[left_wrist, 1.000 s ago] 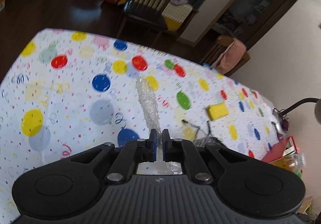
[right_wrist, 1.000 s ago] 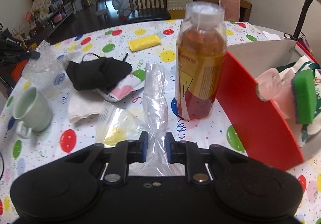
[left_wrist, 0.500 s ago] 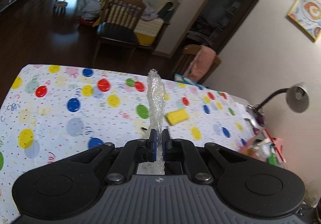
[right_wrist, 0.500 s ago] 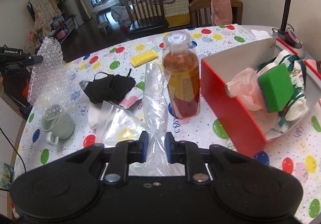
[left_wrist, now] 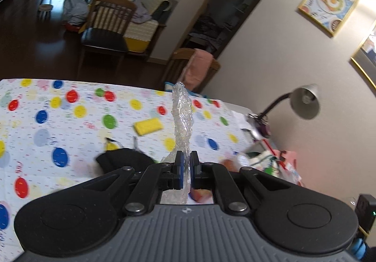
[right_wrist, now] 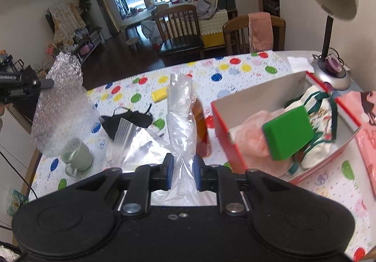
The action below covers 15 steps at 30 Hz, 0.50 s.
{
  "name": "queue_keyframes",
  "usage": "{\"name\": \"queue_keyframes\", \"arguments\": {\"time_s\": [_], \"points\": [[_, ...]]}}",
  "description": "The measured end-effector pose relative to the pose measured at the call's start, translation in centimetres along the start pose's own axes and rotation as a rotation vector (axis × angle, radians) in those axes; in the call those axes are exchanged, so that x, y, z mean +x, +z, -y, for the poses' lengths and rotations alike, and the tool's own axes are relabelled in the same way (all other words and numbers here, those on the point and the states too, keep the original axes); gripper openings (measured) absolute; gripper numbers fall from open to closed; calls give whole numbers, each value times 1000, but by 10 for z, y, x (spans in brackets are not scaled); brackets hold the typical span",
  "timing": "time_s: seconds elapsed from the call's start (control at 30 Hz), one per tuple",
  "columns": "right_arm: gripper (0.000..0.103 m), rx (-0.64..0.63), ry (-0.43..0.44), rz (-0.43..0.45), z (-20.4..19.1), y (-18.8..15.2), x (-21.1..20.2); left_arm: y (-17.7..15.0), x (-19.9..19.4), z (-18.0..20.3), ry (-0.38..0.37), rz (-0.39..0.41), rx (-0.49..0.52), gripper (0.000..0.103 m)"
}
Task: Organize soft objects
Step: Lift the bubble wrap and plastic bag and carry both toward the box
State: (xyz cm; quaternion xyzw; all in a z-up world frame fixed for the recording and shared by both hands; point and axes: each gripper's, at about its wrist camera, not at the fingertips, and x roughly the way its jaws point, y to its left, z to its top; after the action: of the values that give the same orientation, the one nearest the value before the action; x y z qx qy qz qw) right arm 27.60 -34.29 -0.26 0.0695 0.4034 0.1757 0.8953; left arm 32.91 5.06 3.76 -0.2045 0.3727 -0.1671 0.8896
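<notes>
Both grippers had risen well clear of the table (right_wrist: 246, 67) over the past second, each carrying its own soft thing. The left gripper (left_wrist: 185, 169) was clamped tight on a twisted neck of bubble wrap (left_wrist: 182, 118), which a second earlier had lain low over the spotted cloth and now stood up against the far wall; the right wrist view showed the rest of that sheet hanging in the air at the left, above the green mug (right_wrist: 77, 156). The right gripper (right_wrist: 183, 174) pinched a clear plastic bag (right_wrist: 181, 107), its jaws a little apart around the bunched film, and the red box (right_wrist: 225, 130) that had been close at its right now sat lower and fuller in view, with a green sponge (right_wrist: 287, 132), pink cloth (right_wrist: 251, 139) and a patterned sock already inside. That suggested both pieces were being brought towards the box, probably for dropping in. The yellow sponge (left_wrist: 148, 126) and black face mask (left_wrist: 122, 159) were left on the table, still unsorted. The amber bottle (right_wrist: 202, 130) was mostly hidden behind the bag, the left view was smeared by motion low on the table, and where the bag's lower end hung could not be seen behind the gripper body.
</notes>
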Motion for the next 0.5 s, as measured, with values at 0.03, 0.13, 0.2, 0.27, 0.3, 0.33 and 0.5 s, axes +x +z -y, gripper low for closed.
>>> {"name": "queue_keyframes", "arguments": {"time_s": [0.03, 0.13, 0.2, 0.27, 0.3, 0.33, 0.5], "points": [[17, -2, 1, 3, 5, 3, -2, -1, 1, 10, -8, -2, 7, 5], [17, -7, -1, 14, 21, 9, -5, -5, 6, 40, -33, -9, 32, 5], [17, -10, -7, 21, 33, 13, -6, -7, 9, 60, -51, -14, 53, 5], [17, -8, -14, 25, 47, 16, -7, -8, 14, 82, -66, -16, 78, 5], [17, -7, -19, 26, 54, 18, -8, -9, 17, 92, -74, -18, 88, 5], [17, -3, -25, 27, 62, 19, -8, -10, 20, 101, -82, -20, 96, 5], [18, 18, -58, 21, 100, 27, -2, -13, 48, 148, -114, -46, 139, 5]]}}
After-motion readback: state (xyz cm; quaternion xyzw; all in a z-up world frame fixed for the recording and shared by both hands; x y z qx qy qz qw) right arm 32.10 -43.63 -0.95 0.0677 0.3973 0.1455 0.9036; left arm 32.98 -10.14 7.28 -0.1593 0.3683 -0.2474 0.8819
